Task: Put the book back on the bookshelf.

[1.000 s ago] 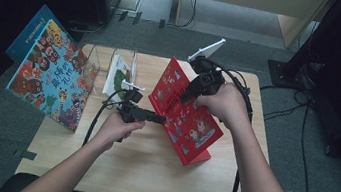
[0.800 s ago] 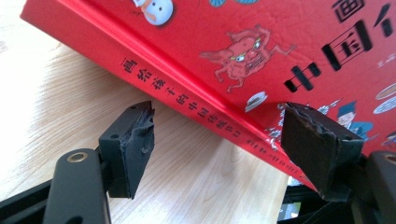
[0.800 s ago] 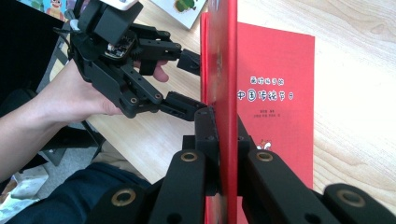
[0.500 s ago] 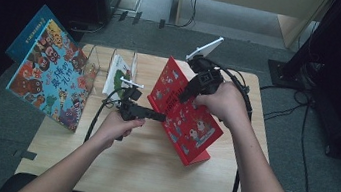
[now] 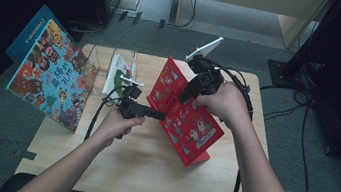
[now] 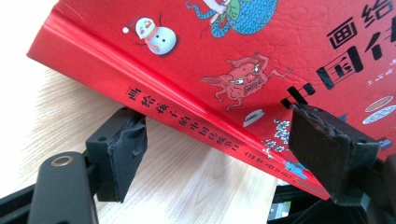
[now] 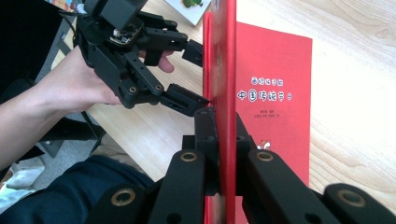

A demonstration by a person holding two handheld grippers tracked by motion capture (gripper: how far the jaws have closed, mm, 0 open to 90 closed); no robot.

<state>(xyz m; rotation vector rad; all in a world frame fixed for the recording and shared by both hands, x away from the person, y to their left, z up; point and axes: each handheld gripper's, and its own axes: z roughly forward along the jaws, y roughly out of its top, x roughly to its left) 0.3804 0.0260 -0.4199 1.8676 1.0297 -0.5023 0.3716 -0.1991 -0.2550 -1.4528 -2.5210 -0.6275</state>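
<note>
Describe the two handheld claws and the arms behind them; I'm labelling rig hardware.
Both claws, left and right, are black linkage frames with brass-coloured pivots and dark padded jaws. Black cables trail from each. A pale three-cornered plate tops the right one. Forearms bare, no sleeves.

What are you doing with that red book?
A person at a wooden table works with a gripper in each hand. The right gripper is clamped on the cover of a red picture book, holding it propped up at a tilt. The left gripper is at the book's spine; its jaws have just been opening and stand either side of the spine without pressing on it. A blue picture book leans at the table's left edge, beside a clear stand.
</note>
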